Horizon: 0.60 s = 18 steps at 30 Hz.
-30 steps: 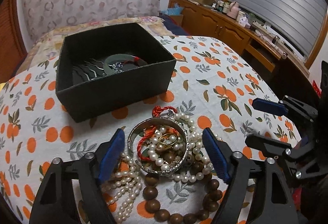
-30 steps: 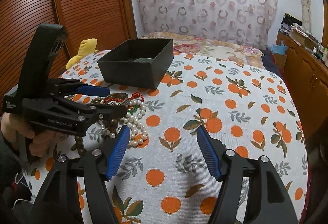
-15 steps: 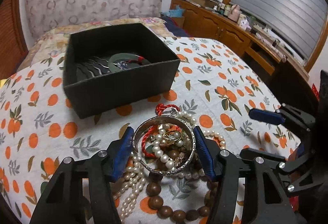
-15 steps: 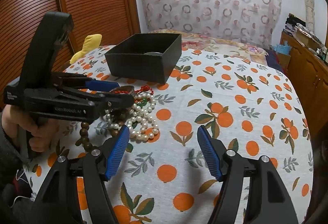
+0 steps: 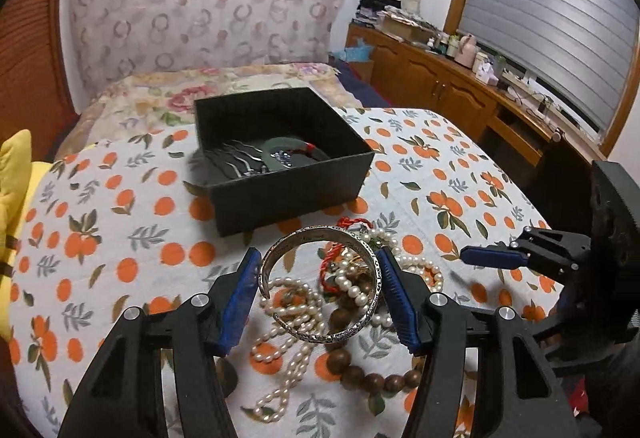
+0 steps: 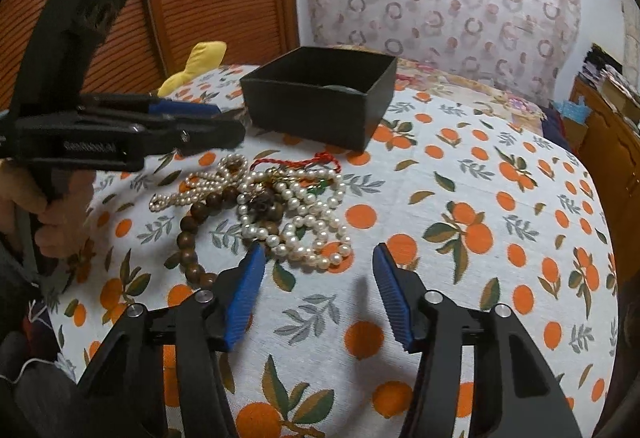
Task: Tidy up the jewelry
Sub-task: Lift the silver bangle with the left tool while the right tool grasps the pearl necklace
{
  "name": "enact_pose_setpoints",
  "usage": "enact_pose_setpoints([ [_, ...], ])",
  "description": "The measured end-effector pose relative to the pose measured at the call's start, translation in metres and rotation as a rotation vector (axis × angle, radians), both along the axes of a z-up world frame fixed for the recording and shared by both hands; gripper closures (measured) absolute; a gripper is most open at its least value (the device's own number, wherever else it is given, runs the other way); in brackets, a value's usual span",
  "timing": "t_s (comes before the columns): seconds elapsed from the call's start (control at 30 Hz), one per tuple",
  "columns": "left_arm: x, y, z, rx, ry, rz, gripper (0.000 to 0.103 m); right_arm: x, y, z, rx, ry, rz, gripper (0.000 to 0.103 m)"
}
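My left gripper [image 5: 318,264] is shut on a silver bangle [image 5: 280,250] and holds it tilted, lifted above a jewelry pile of pearl strands [image 5: 292,294], wooden beads [image 5: 360,374] and a red cord [image 5: 352,224]. The black open box [image 5: 288,189] stands just beyond, holding hair pins [image 5: 236,161] and a green bangle [image 5: 292,149]. My right gripper [image 6: 318,262] is open and empty, just in front of the pile [image 6: 296,209]. The left gripper [image 6: 192,125] also shows in the right wrist view, above the pile and near the box [image 6: 316,109].
The table wears an orange-print cloth [image 6: 460,222]. A yellow cushion [image 5: 12,197] lies at the left edge. A bed with a floral cover [image 5: 200,93] is behind the box, and wooden cabinets [image 5: 460,93] run along the right wall.
My left gripper closed on the silver bangle and lifted it off the pile, moving left and back. My right gripper moved closer to the pile and stayed open.
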<state>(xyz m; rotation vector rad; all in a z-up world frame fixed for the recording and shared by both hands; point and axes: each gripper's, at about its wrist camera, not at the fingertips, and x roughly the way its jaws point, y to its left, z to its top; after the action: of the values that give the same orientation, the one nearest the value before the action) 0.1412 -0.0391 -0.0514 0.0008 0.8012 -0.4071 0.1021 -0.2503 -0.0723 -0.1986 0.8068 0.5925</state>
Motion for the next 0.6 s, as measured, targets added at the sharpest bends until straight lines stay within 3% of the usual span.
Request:
enact_pose_setpoints([
  [0.23, -0.005, 0.011, -0.001, -0.004, -0.003, 0.021, 0.046, 0.006, 0.016, -0.010, -0.100, 0.017, 0.061, 0.055],
  [0.6, -0.007, 0.015, -0.001, -0.012, -0.002, 0.027, 0.046, 0.015, 0.025, -0.008, -0.131, -0.026, 0.072, 0.055],
])
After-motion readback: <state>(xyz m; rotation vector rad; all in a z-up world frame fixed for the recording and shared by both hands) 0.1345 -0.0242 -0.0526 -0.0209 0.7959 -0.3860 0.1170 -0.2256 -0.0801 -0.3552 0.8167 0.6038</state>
